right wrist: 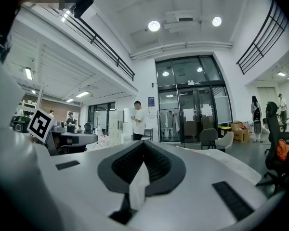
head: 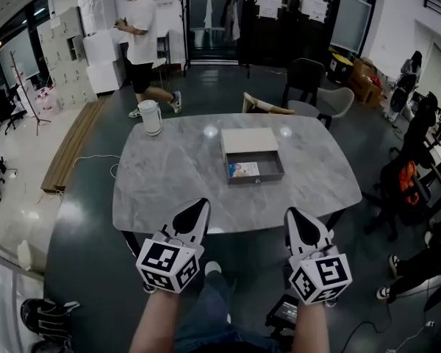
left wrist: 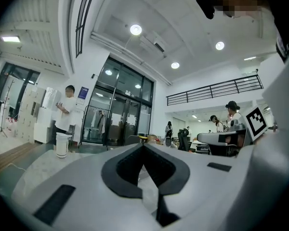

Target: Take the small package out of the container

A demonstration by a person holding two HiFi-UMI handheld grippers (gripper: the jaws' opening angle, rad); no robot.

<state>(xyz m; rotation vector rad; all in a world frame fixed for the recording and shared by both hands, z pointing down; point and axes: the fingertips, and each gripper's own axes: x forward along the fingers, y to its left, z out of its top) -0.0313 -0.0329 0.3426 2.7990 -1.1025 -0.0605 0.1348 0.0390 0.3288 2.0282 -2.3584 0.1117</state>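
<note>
1. While both forearms reach forward side by side, the left gripper [head: 201, 203] and right gripper [head: 294, 213] are held low at the near edge of the table [head: 169, 182]. Both point level across it, each with its marker cube sitting back by the wrist.
2. Left gripper view: the left gripper's [left wrist: 143, 146] fingers are pressed tip to tip and there's nothing pinched in there.
3. Right gripper view: same deal. The right gripper [right wrist: 143, 142] is fully closed and empty.
4. The package [head: 243, 170] is a small flat packet with a light blue and white print. It lies flat in the near left corner of the box [head: 275, 165], well ahead of the fingertips and roughly between the lines of the two grippers. Neither one is touching it.
5. The box is a shallow grey tray with a tan panel over its far half, around the middle of the table.
6. A white jug [head: 151, 117] stands far ahead of the left fingers, off to their left, at the far table edge.
</note>
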